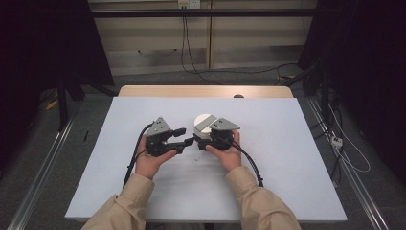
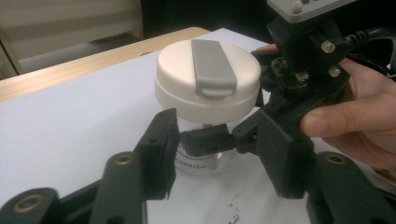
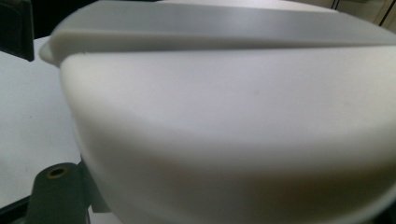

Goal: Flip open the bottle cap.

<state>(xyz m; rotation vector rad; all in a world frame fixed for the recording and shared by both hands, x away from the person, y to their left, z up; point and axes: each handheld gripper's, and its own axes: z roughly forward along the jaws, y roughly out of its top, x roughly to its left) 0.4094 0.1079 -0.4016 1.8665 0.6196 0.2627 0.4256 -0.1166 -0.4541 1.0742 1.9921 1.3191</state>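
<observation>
While held in the right gripper (image 2: 219,137), the bottle (image 2: 208,81) (white-lidded) faces the open-jawed left gripper (image 2: 224,158).

White-lidded jar (image 1: 204,123) on table (image 1: 287,158)

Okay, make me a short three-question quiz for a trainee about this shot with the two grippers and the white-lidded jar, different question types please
1. True or false: the jar stands upright on the table.
2. Which colour is the flip tab on the cream lid? A) red B) grey C) blue
3. Fill in: the right gripper has its jaws at the jar's clear body, below the ____; the left gripper is open before it.

Key: 1 true; 2 B; 3 lid.
</observation>
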